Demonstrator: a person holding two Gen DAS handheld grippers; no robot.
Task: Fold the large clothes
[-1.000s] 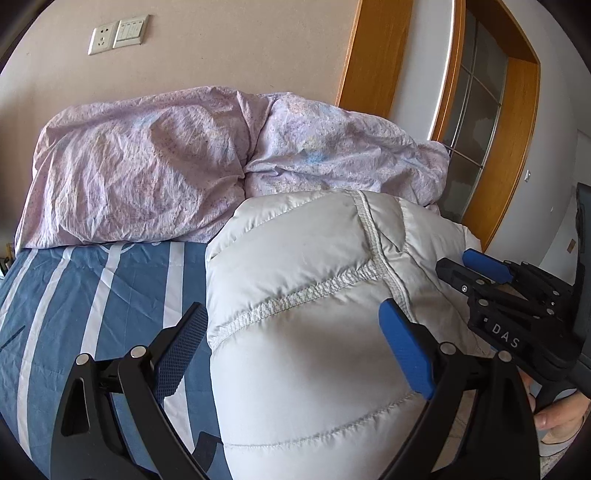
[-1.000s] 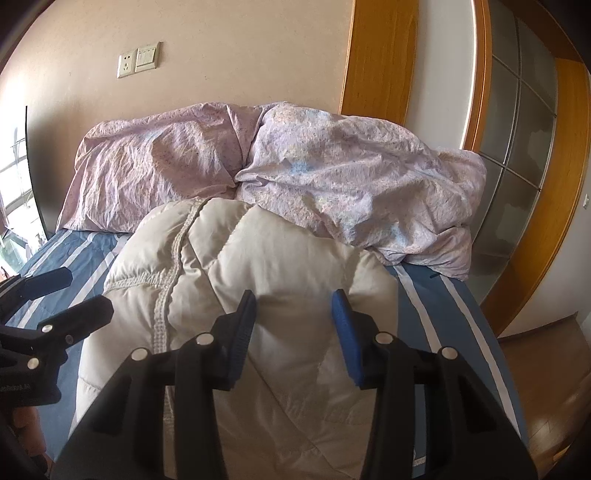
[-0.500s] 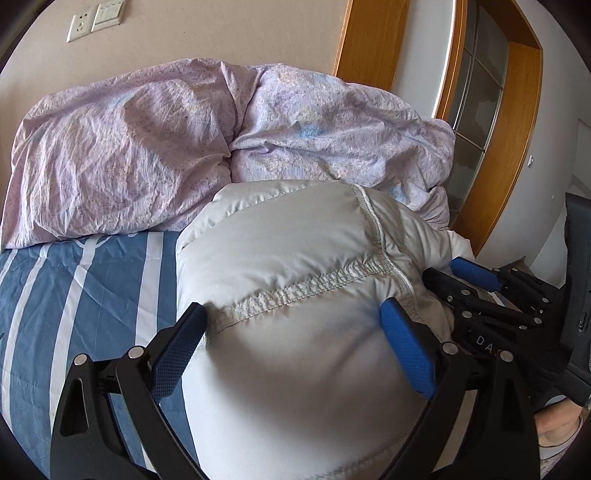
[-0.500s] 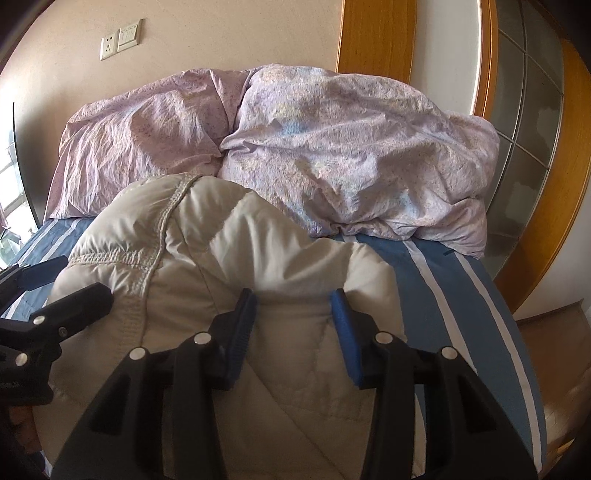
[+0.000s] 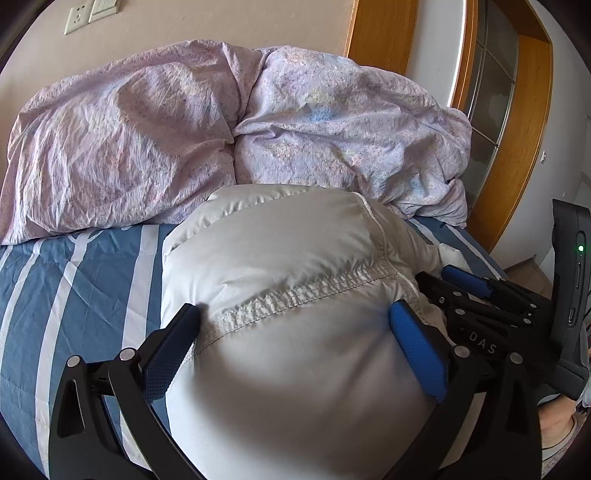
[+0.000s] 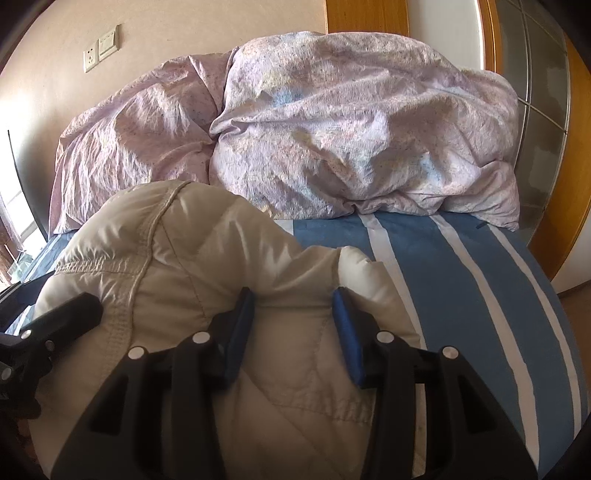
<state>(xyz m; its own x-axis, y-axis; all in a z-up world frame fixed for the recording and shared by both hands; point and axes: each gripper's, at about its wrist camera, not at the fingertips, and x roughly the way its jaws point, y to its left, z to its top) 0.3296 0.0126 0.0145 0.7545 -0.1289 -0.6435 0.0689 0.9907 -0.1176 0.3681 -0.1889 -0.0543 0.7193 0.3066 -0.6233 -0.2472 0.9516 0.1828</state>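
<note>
A puffy white down jacket (image 5: 288, 266) lies bundled on the blue striped bed; it also shows in the right wrist view (image 6: 192, 266). My left gripper (image 5: 295, 332) is open wide, its fingers straddling the jacket's bulk at a stitched seam. My right gripper (image 6: 293, 321) has its jaws partly closed, pressing into a fold of the jacket between the blue pads. The right gripper shows at the right edge of the left wrist view (image 5: 480, 295). The left gripper shows at the left edge of the right wrist view (image 6: 48, 325).
A crumpled lilac duvet (image 5: 236, 140) is heaped at the head of the bed (image 6: 461, 295), just beyond the jacket. A beige wall with a socket (image 5: 77, 20) is behind. A wooden door frame (image 5: 517, 147) stands to the right.
Both grippers have moved forward toward the duvet with the jacket, which has bunched up and rolled toward the head of the bed.
</note>
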